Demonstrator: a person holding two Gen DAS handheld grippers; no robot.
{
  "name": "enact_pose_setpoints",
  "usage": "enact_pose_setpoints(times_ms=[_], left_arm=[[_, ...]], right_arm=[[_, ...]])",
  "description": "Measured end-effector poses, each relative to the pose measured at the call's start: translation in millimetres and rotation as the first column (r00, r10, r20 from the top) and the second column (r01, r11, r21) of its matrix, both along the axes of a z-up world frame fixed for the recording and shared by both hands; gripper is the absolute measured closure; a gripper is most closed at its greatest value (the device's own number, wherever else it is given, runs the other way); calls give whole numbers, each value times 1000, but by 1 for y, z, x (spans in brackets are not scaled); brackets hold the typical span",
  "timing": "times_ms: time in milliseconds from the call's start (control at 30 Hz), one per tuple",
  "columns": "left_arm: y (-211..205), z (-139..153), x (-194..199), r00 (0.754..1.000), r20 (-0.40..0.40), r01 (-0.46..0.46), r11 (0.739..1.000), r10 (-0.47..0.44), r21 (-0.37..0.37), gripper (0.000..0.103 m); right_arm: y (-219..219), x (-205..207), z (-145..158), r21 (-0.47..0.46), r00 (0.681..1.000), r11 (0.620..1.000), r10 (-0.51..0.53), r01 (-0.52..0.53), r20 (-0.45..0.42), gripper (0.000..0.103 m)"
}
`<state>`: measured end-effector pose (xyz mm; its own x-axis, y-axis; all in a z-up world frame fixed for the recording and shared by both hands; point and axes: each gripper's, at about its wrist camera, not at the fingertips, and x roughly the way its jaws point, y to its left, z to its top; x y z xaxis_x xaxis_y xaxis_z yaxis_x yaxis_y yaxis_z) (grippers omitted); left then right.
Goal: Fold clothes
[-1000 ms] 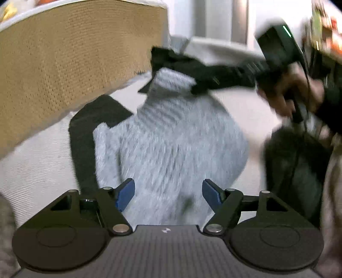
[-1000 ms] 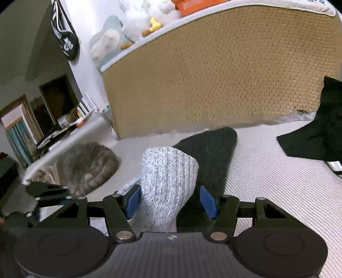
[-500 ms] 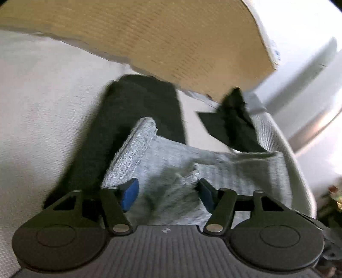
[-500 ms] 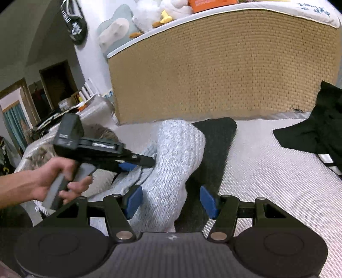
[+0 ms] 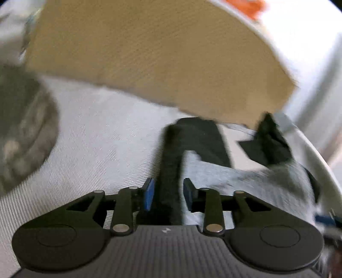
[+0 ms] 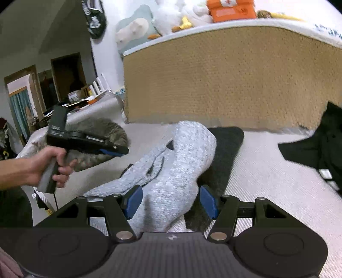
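The bed [image 6: 267, 171] carries a grey sweater [image 6: 181, 162] mid-bed atop a dark garment [image 6: 224, 149], so the fold looks half done. Right gripper [image 6: 168, 201] gapes around a raised fold; left gripper [image 5: 167, 193] straddles dark cloth, narrowed, unclenched. Next probably flattening.

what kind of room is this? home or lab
Home, most likely a bedroom. The clothes lie on a white mattress against a woven tan headboard, plush toys sit along its top ledge, and a grey cat is curled at the mattress edge.
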<state>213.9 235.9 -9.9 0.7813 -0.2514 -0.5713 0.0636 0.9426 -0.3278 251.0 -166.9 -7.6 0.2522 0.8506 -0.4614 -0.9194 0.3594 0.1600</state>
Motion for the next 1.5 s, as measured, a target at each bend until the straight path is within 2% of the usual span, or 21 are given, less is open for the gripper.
enact_pose_setpoints(times_ms=[33, 67, 100, 167, 233, 300, 433, 500, 567, 600, 633, 700, 833, 900, 1000, 1100, 1200, 1333, 1433, 1500], left_arm=[[-9, 7, -8, 998, 22, 58, 997, -59, 49, 50], [-18, 14, -15, 992, 42, 115, 989, -119, 98, 45], [-29, 18, -22, 983, 52, 168, 974, -177, 155, 38], [-53, 20, -36, 957, 50, 263, 924, -287, 277, 31], [-75, 16, -44, 930, 30, 330, 869, -366, 368, 25], [-92, 7, -46, 916, -7, 365, 828, -400, 427, 24], [-113, -17, -42, 911, -73, 382, 766, -405, 517, 24], [-115, -21, -45, 917, -59, 361, 756, -395, 547, 21], [-114, -22, -44, 926, -37, 332, 764, -376, 553, 21], [-113, -22, -42, 931, -26, 317, 771, -364, 552, 27], [-111, -21, -39, 933, -22, 312, 780, -358, 542, 44], [-106, -20, -30, 939, -44, 315, 803, -341, 506, 65], [-97, -18, -18, 963, -30, 243, 807, -269, 539, 77], [-85, -16, -12, 973, -21, 206, 823, -230, 529, 78], [-66, -19, -6, 987, 1, 140, 867, -160, 478, 82], [-52, -21, -8, 996, 19, 66, 891, -84, 449, 82], [-40, -22, -11, 1000, 27, 0, 905, -13, 426, 82], [-31, -18, -17, 1000, 14, -27, 927, 23, 373, 78], [-37, -7, -27, 999, 51, -31, 928, 13, 371, 74], [-46, 0, -33, 996, 83, -21, 920, -12, 391, 72]], right_arm=[[1, -3, 0, -3, 1000, 1000, 3, -3, 11, 40], [2, -5, 0, -9, 1000, 1000, 7, -7, 16, 40], [3, -7, -1, -15, 1000, 1000, 12, -12, 20, 40], [6, -12, -4, -22, 1000, 1000, 16, -16, 24, 40], [8, -15, -7, -23, 1000, 1000, 10, -10, 24, 40], [9, -17, -10, -24, 1000, 1000, 2, -1, 17, 40], [8, -17, -16, -25, 1000, 1000, -15, 15, 8, 40], [5, -14, -20, -18, 1000, 1000, -16, 16, -26, 40], [1, -10, -25, -6, 997, 1000, -15, 15, -79, 40], [-1, -7, -28, -1, 995, 1000, -14, 14, -104, 40], [-2, -6, -32, 3, 992, 1000, -11, 11, -124, 40], [-3, -4, -39, 8, 987, 1000, -10, 11, -160, 39], [-6, -3, -47, 27, 985, 1000, -11, 16, -171, 37], [-8, -2, -50, 40, 983, 999, -10, 18, -181, 37], [-10, -2, -51, 46, 982, 999, -2, 11, -191, 37], [-10, -3, -51, 44, 982, 999, 10, -2, -189, 36], [-9, 1, -56, 41, 976, 999, 16, -7, -219, 36], [-11, 10, -61, 47, 961, 999, 9, 4, -277, 39], [-13, 14, -60, 54, 950, 998, -8, 26, -311, 40], [-12, 11, -57, 54, 960, 998, -5, 21, -281, 40]])
